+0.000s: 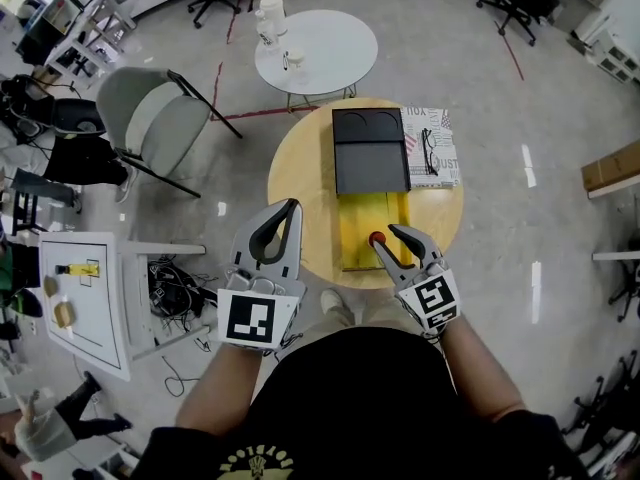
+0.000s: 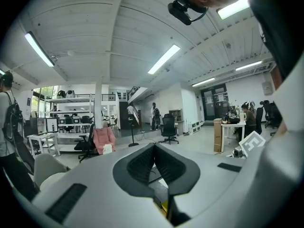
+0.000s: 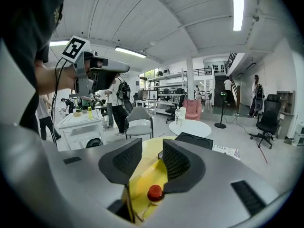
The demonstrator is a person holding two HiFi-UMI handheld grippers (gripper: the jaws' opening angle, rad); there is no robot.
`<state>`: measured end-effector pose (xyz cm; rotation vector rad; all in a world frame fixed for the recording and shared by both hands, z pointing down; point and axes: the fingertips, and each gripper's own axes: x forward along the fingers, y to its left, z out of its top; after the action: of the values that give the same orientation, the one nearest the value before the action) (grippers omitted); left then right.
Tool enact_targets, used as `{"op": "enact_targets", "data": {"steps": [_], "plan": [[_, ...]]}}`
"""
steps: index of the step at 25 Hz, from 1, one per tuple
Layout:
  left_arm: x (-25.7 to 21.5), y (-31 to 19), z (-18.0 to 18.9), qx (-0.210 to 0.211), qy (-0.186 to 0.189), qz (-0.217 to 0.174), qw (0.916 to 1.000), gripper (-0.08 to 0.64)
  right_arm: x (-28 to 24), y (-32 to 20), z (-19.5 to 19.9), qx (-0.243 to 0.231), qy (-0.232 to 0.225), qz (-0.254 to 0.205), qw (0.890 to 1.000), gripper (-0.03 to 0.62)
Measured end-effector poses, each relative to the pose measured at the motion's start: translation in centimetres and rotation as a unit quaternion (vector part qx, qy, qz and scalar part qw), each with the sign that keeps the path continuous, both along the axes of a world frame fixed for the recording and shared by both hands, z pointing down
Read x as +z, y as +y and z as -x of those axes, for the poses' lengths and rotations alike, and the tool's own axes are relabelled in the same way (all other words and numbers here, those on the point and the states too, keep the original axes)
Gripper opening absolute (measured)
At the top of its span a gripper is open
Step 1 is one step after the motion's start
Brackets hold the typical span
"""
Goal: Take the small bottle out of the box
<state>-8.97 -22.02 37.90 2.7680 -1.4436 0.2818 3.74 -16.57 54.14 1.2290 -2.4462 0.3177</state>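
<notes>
Right gripper [image 1: 387, 236] [image 3: 151, 146]: hovering over the near end of the box [image 1: 358, 223], which is sitting open on the round table [image 1: 300, 168]. Its fingers are standing apart and are clamping nothing. In the right gripper view the bottle [image 3: 155, 192] is showing low in the gap between them, close to the inner face of the right finger, against the box's yellow lining [image 3: 137, 179].

Bottle [image 1: 377, 238]: sitting inside the box, at its near end. Only the red cap is showing; the body cannot be made out. In the head view the cap is lying right at the tip of the gripper's left finger; whether they are touching cannot be told.

Lid [image 1: 370, 151] [image 3: 194, 140]: black, lying open and flat beyond the yellow part, towards the far edge of the table.

Left gripper [image 1: 291, 208] [image 2: 154, 146]: hanging at the table's left edge, well apart from the bottle. Its fingers are closed tip to tip, with nothing between them.

Surroundings: a printed sheet [image 1: 440, 133] is lying just right of the lid, with glasses [image 1: 429, 151] resting on it. A white round table [image 1: 330, 53] is standing beyond, with cups [image 1: 270, 16] on it. A grey folding chair [image 1: 150, 118] is standing to the left.
</notes>
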Motion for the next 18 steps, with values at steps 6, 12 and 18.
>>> {"op": "enact_targets", "data": {"steps": [6, 12, 18], "plan": [[0.7, 0.2, 0.7, -0.008, -0.006, 0.006, 0.9999, 0.014, 2.5, 0.1, 0.3, -0.005, 0.010, 0.008, 1.000, 0.156], [1.0, 0.4, 1.0, -0.016, -0.004, 0.012, 0.9998, 0.014, 5.0, 0.3, 0.2, -0.012, 0.022, 0.024, 0.999, 0.160], [0.8, 0.6, 0.9, -0.017, -0.007, 0.009, 0.9998, 0.014, 7.2, 0.6, 0.0, -0.023, 0.037, 0.035, 0.998, 0.160]]}}
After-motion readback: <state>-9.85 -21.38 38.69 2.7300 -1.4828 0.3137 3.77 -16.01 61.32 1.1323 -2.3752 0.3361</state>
